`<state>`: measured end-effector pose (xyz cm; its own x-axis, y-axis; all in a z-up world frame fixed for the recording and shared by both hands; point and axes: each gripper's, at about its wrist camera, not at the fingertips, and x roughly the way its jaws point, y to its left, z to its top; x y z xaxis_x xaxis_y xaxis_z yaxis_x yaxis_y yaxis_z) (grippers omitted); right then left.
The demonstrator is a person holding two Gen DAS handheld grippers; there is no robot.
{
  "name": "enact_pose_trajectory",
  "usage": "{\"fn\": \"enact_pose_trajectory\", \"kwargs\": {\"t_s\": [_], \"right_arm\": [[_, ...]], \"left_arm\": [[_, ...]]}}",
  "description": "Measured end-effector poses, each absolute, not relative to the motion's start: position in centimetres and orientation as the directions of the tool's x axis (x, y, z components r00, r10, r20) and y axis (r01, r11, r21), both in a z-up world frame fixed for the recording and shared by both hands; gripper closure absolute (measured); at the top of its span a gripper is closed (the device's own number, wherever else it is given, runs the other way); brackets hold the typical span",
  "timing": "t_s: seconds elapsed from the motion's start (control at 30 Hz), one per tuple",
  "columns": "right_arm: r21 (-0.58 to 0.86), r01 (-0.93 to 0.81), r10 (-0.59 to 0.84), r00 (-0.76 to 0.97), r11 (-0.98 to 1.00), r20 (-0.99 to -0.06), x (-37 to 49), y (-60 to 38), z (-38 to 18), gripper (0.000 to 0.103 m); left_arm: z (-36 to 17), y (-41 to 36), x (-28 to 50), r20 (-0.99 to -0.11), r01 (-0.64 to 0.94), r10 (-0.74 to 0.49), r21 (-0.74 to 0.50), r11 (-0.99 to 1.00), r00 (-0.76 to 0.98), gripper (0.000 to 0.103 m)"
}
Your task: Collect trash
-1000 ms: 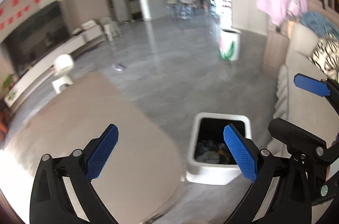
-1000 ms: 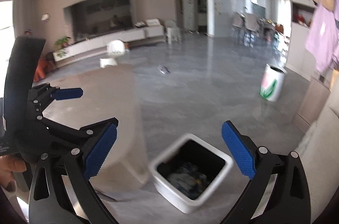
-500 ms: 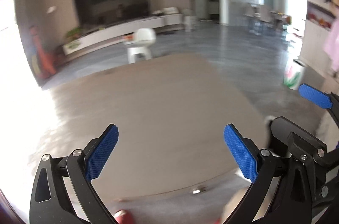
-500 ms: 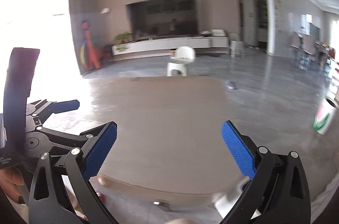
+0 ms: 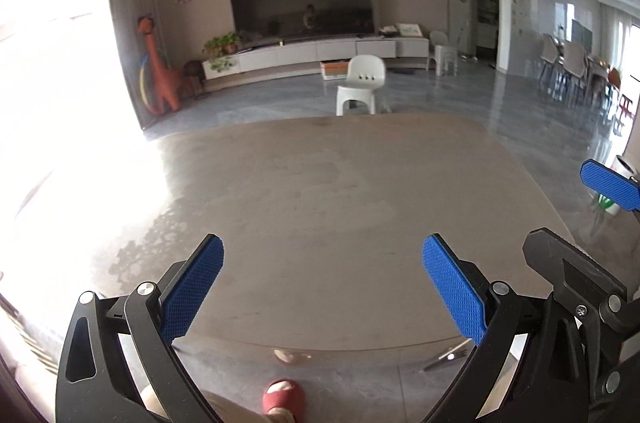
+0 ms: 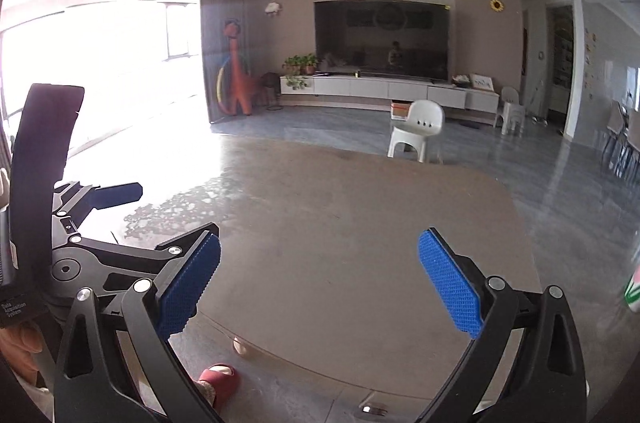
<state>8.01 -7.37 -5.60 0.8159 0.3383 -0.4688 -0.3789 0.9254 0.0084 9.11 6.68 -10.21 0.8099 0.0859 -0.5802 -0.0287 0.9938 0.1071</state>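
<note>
Both claws, the left gripper (image 5: 322,287) and right gripper (image 6: 318,285), are held released and empty above the table (image 5: 340,191), seemingly ready for any trash to be found.

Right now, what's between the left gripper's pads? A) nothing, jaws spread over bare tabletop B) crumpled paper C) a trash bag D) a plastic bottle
A. In the left wrist view the left gripper has its blue pads set wide apart with only the brown table showing between them; the right gripper is open and holds nothing either.
</note>
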Motion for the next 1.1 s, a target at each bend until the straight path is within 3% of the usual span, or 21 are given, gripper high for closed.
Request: {"fn": "enact_pose_trajectory", "kwargs": {"t_s": [0.43,1.1], "right_arm": [[-0.002,-0.401,0.353,0.807,0.916,-0.473,8.4,-4.9,-5.9,0.004],[0.000,-0.395,0.350,0.813,0.918,-0.466,8.3,-4.7,-6.4,0.004]], "left_arm": [[-10.5,10.6,8.9,-0.568,-0.073,0.117,0.100,0.992,0.815,0.005],[-10.8,10.3,8.5,-0.558,-0.076,0.122,0.105,0.992,0.821,0.005]]}}
